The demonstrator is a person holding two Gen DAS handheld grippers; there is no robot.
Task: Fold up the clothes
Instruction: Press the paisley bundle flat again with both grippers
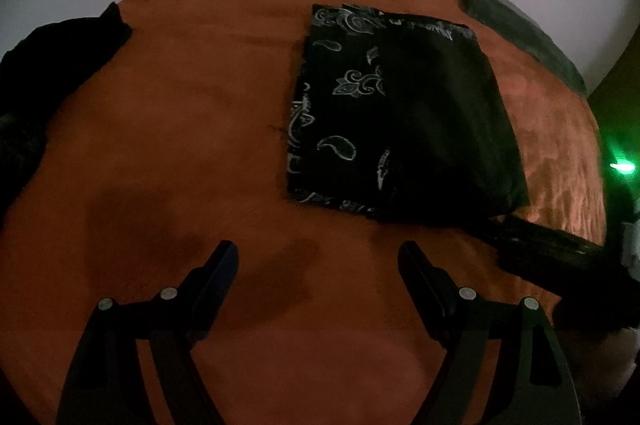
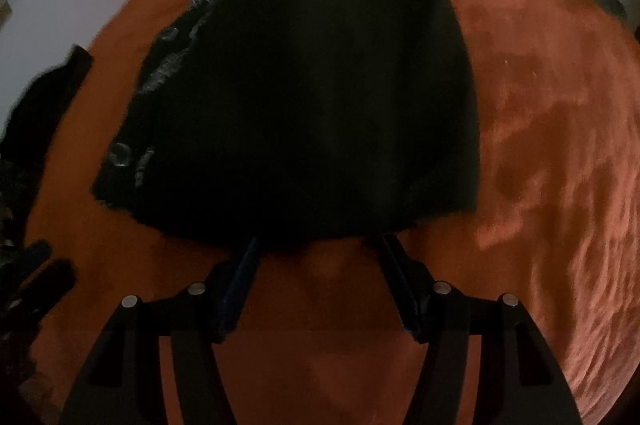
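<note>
While my left gripper (image 1: 318,257) gapes empty | right gripper (image 2: 318,245) open at folded black cloth's (image 2: 304,113) edge | orange blanket (image 1: 180,125).

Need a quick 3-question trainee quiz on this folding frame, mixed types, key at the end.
1. True or false: the left gripper is shut on the patterned cloth.
2. Which gripper has its fingertips at the cloth's near edge? A) left B) right C) neither
3. Fill in: the cloth lies on an ______ blanket.

Key:
1. False. Its jaws stand open over bare blanket, apart from the cloth.
2. B. In the right wrist view the fingertips meet the near edge; jaws are open and whether they hold cloth cannot be told.
3. orange
</note>
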